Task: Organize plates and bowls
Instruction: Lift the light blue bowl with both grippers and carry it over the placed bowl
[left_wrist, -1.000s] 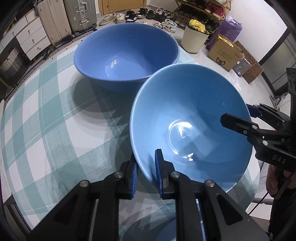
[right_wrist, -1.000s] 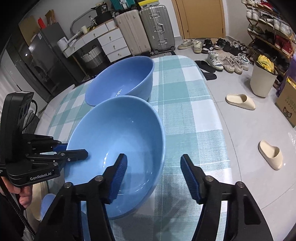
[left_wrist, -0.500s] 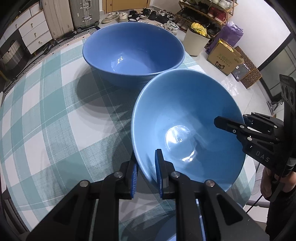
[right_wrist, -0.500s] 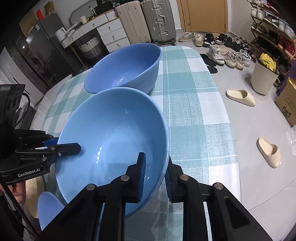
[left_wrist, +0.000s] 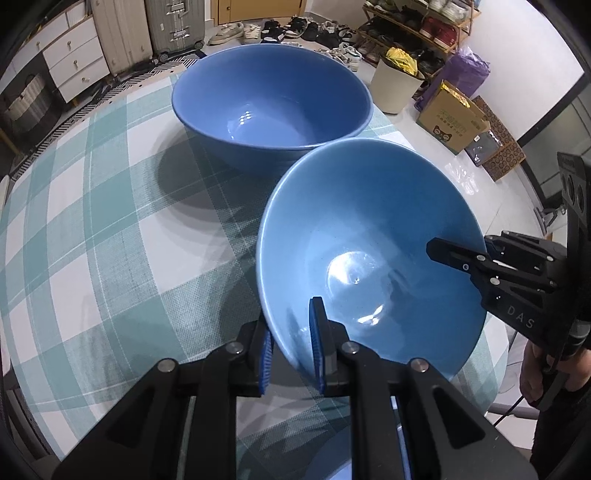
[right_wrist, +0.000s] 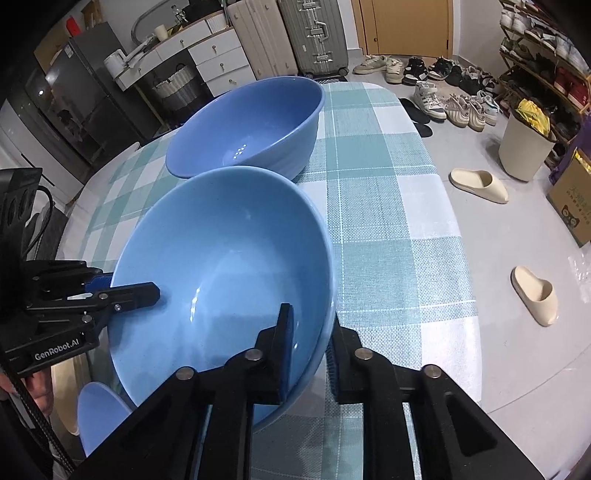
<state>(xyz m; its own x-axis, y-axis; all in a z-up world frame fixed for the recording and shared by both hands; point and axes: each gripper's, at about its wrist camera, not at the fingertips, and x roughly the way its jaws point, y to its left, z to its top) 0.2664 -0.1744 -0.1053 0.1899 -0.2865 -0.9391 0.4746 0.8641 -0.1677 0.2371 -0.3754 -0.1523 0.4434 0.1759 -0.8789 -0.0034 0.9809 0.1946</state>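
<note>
A light blue bowl (left_wrist: 369, 236) is held tilted above the checked table between both grippers. My left gripper (left_wrist: 291, 350) is shut on its near rim. My right gripper (right_wrist: 310, 354) is shut on the opposite rim; it shows in the left wrist view (left_wrist: 458, 254) at the right. The same bowl fills the right wrist view (right_wrist: 221, 266), with the left gripper (right_wrist: 129, 291) at its far rim. A larger, darker blue bowl (left_wrist: 273, 96) stands upright on the table just beyond it, also in the right wrist view (right_wrist: 251, 129).
The table has a teal and white checked cloth (left_wrist: 92, 229). Part of another blue dish (right_wrist: 96, 413) shows low at the left, below the table edge. Slippers (right_wrist: 480, 184), shoes, a bin (right_wrist: 524, 144) and boxes lie on the floor to the right.
My right gripper closed from open onto the light blue bowl's rim. Both grippers then carried the bowl toward the darker bowl, which now looks nearer.
</note>
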